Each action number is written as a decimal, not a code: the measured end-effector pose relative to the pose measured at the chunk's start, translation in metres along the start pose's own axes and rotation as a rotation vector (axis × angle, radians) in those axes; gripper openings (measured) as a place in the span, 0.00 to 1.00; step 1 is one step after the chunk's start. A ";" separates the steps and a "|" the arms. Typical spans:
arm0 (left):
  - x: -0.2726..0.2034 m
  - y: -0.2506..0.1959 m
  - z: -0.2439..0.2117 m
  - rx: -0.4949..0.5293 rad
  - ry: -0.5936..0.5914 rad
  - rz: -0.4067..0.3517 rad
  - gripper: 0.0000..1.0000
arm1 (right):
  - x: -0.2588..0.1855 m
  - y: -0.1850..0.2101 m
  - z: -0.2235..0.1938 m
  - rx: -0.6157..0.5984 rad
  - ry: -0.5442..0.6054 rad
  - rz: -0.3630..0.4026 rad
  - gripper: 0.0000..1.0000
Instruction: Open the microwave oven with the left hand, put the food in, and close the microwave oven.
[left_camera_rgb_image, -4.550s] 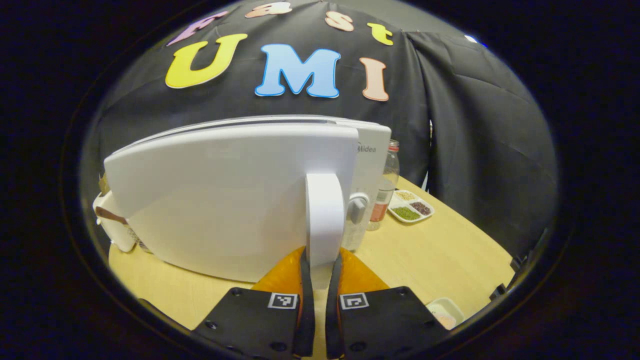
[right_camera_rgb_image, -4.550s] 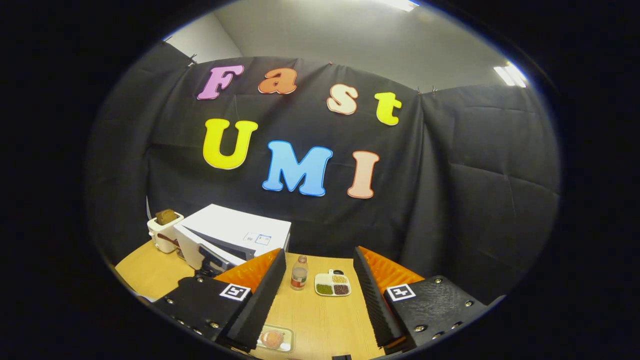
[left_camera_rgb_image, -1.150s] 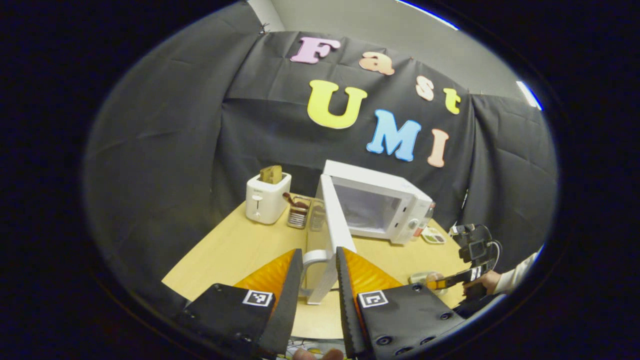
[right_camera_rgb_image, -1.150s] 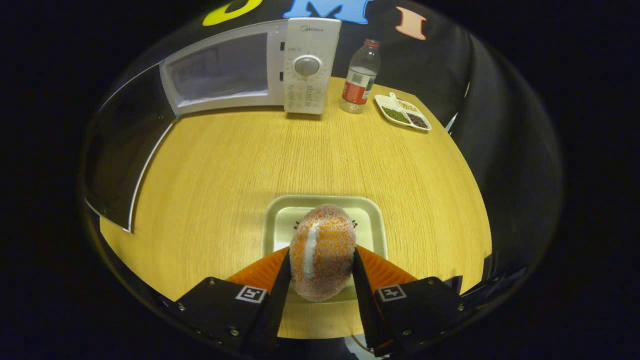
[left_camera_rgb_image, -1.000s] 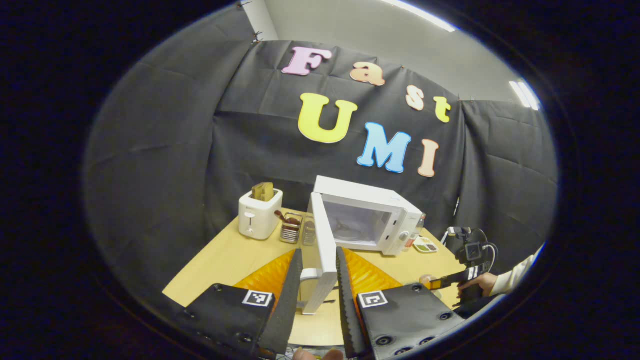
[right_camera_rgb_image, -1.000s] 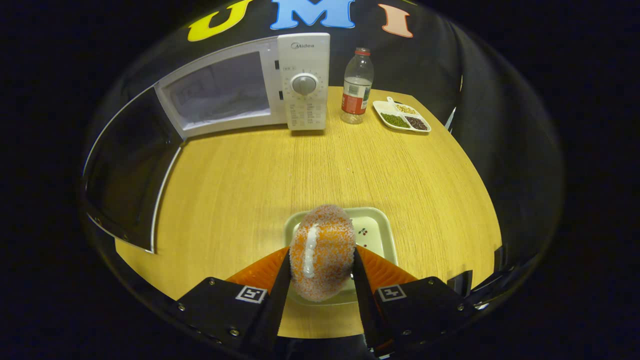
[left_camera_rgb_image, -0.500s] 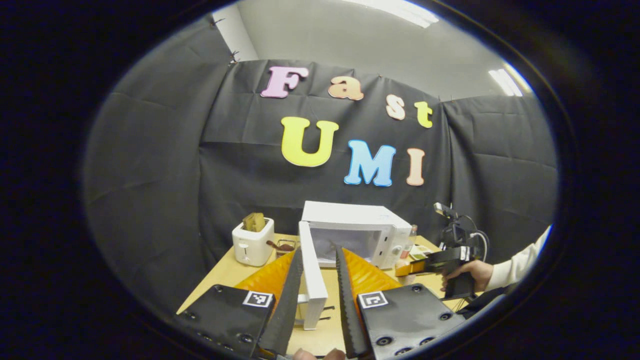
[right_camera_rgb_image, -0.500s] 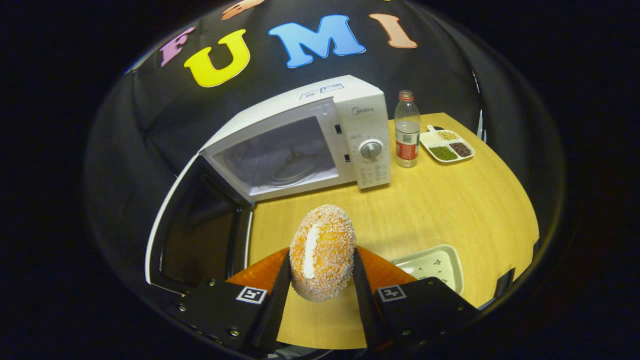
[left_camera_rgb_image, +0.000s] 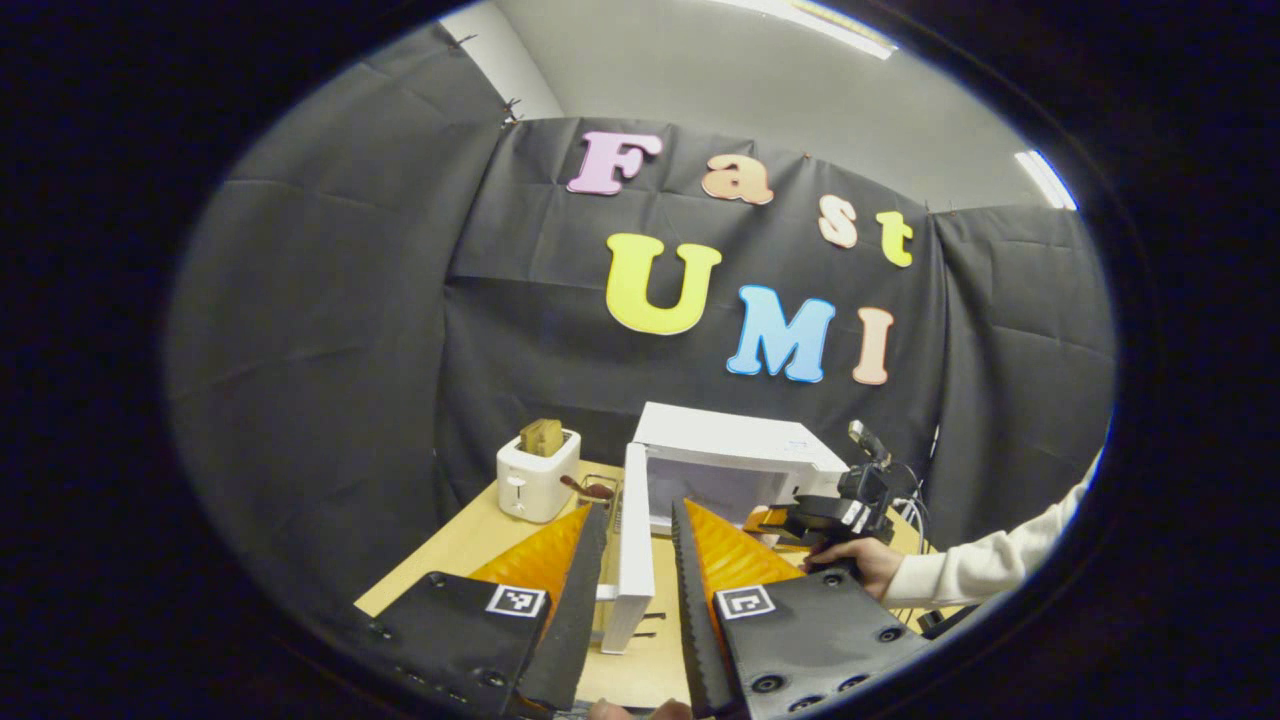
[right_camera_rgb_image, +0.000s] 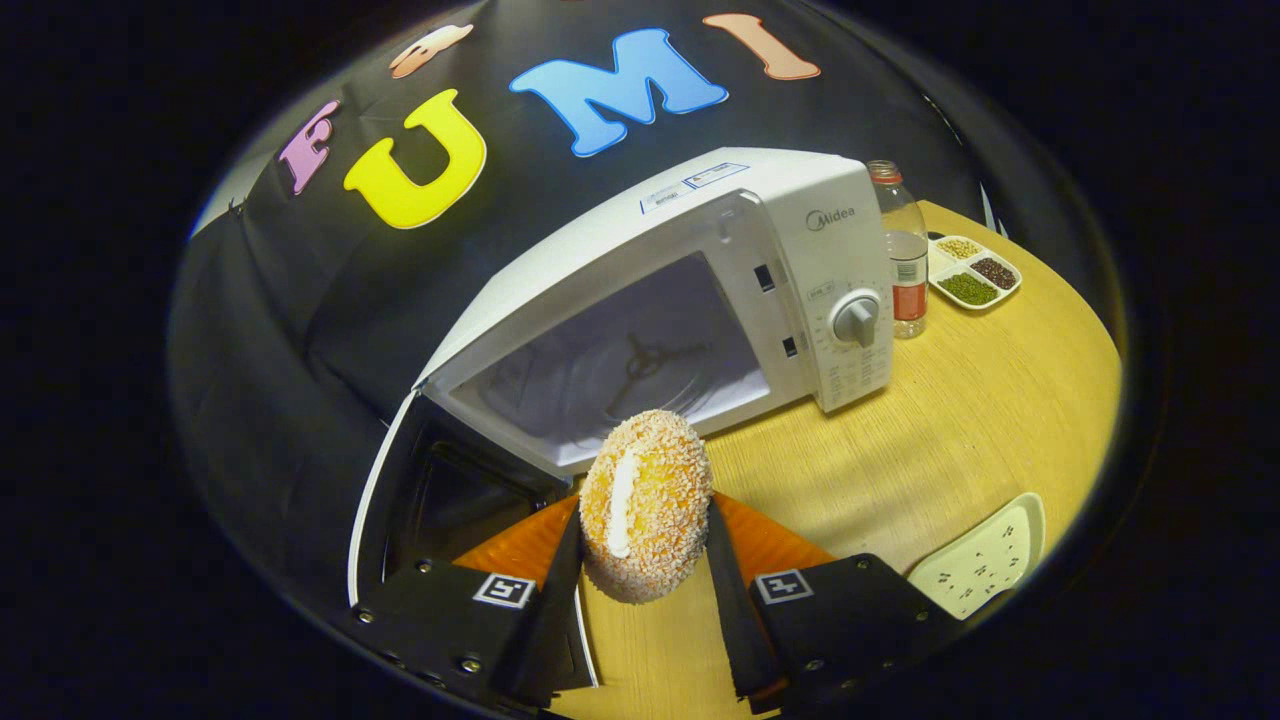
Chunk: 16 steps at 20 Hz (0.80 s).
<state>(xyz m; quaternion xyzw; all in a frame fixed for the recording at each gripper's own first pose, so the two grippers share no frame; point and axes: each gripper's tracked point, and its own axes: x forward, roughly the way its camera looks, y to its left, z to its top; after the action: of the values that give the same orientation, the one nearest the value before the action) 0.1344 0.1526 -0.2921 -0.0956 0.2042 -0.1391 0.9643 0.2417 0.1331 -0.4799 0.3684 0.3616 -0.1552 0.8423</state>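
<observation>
Holding a crumb-coated bun (right_camera_rgb_image: 645, 500) pinched upright between its fingers, the right gripper (right_camera_rgb_image: 640, 575) faces the open microwave cavity (right_camera_rgb_image: 620, 375) just ahead; the left gripper (left_camera_rgb_image: 630, 590), fingers parted, straddles the door's edge (left_camera_rgb_image: 634, 540).

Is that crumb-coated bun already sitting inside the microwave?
No, the bun is held between the right tongs in front of the open microwave, not yet in its cavity.
</observation>
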 end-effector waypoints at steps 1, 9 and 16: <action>0.002 0.000 -0.005 0.004 0.009 0.006 0.48 | 0.008 0.004 0.000 0.018 -0.003 0.007 0.65; 0.016 0.014 -0.018 -0.002 0.031 0.066 0.41 | 0.089 0.005 0.012 0.123 -0.065 -0.067 0.65; 0.020 0.033 -0.036 -0.027 0.066 0.087 0.52 | 0.147 -0.001 0.018 0.212 -0.111 -0.131 0.65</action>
<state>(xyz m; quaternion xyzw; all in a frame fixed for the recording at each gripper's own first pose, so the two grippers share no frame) 0.1445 0.1724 -0.3402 -0.0947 0.2418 -0.0972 0.9608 0.3516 0.1197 -0.5780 0.4216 0.3194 -0.2675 0.8054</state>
